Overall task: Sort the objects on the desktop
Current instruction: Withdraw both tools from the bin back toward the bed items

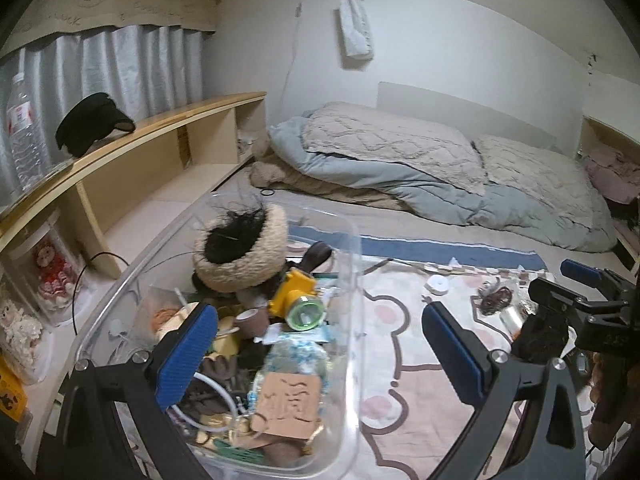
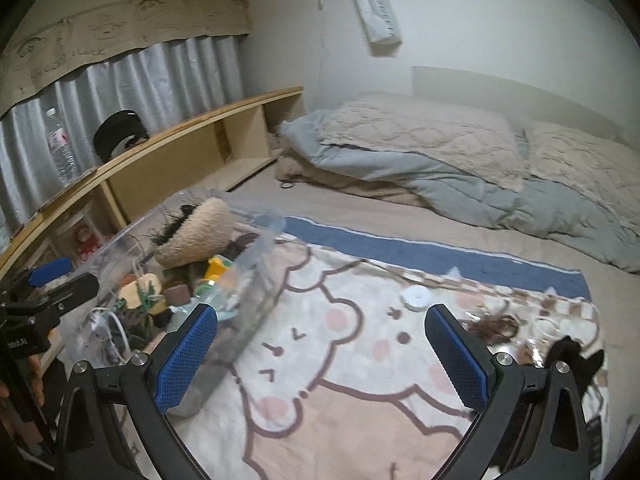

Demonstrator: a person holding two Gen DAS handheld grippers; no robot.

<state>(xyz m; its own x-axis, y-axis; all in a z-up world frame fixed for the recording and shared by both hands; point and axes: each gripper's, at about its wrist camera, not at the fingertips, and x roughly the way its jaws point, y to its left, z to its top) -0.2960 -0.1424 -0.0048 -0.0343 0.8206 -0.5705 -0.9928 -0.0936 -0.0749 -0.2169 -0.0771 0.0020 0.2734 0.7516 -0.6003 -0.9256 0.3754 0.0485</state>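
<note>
A clear plastic bin (image 1: 352, 280) sits on the bear-print blanket (image 1: 400, 360), full of small items: a furry beige hat (image 1: 248, 252), a yellow toy camera (image 1: 298, 300), a cardboard tag (image 1: 290, 404). My left gripper (image 1: 320, 352) is open and empty over the bin's right rim. My right gripper (image 2: 320, 352) is open and empty above the blanket (image 2: 340, 380), to the right of the bin (image 2: 256, 264). Loose on the blanket lie a white round tape (image 2: 417, 297), a brown hair tie (image 2: 498, 326) and a black cloth item (image 2: 572, 356).
A wooden shelf (image 1: 160, 128) runs along the left, with a water bottle (image 1: 24, 132) and a black cap (image 1: 94, 124) on it. Folded quilts (image 1: 420, 168) lie at the back. The right gripper's body shows in the left wrist view (image 1: 584, 304).
</note>
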